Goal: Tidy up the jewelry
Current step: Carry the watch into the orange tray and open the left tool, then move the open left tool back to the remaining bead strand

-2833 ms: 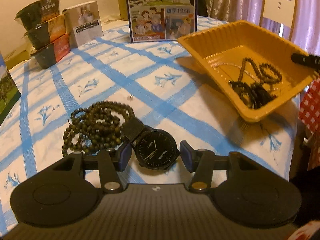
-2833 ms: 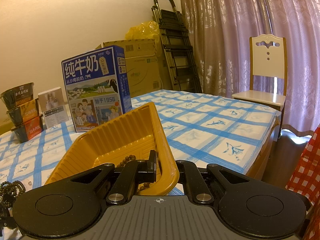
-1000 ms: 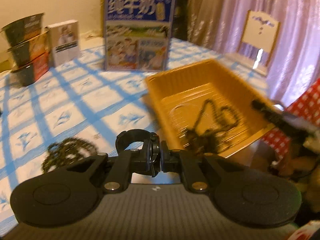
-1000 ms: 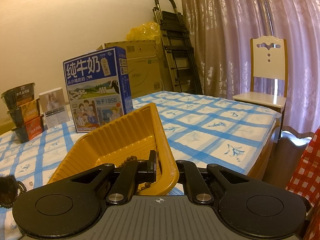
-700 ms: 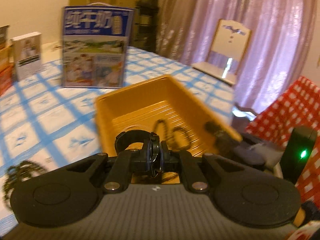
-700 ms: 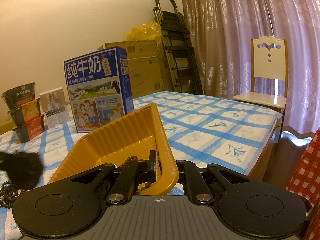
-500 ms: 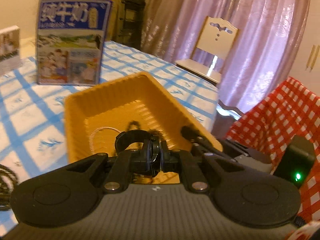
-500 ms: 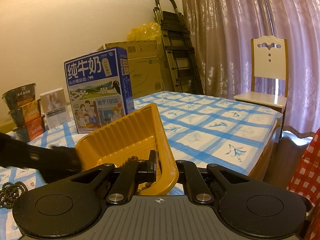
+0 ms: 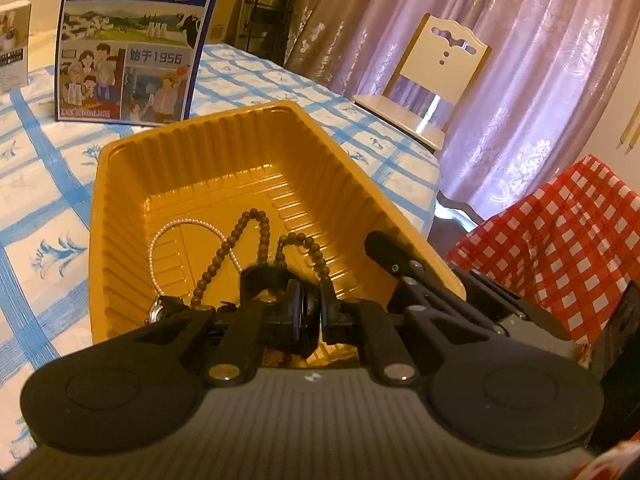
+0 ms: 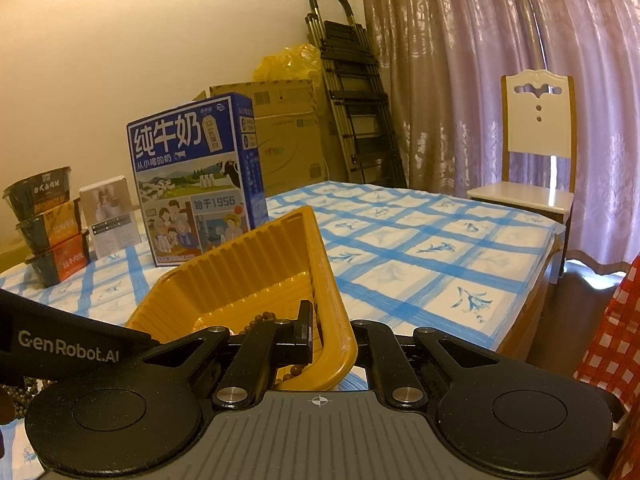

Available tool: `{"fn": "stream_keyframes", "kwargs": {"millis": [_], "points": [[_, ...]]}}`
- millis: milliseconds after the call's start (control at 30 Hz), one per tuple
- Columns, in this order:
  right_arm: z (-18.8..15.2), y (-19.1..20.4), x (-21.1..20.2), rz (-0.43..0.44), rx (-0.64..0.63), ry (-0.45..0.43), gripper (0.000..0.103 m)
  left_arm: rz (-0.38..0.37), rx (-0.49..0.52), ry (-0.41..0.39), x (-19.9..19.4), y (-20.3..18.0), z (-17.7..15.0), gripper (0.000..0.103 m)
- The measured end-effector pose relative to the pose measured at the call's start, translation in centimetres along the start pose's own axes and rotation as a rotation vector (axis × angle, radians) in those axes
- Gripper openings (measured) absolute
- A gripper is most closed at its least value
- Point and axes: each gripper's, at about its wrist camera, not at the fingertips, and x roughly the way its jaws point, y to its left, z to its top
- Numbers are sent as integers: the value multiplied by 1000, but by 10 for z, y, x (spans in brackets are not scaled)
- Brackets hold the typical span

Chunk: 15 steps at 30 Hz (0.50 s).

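- Left hand-held gripper point(image 9: 308, 312) is clamped tight on the black watch point(image 9: 280, 280), hanging it over the near end of the yellow tray point(image 9: 120, 160).
- Right hand-held gripper point(image 10: 332, 340) pinches the tray's near wall, which looks tipped up.
- Brown beads point(image 9: 236, 240) and a white bead string point(image 9: 176, 226) lie in the tray.
- Tray sits on the blue-checked desk point(image 9: 36, 200), milk box point(image 9: 132, 36) behind it.

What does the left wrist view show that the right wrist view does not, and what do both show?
Only the left wrist view shows the black watch clamped in the left gripper and the white bead string in the tray. Only the right wrist view shows the stacked bowls and the folded ladder. Both show the yellow tray, the milk box and the chair.
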Motion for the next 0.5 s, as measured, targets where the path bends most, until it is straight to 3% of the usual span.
{"fn": "stream_keyframes", "kwargs": {"millis": [233,500], "points": [[0,-3,3,-5,9,16,7,34,-15,-61,-16,5,5,14],[1,-4,3,-5,10,16,7,163,-34,-120,-52,33,4,21]]}}
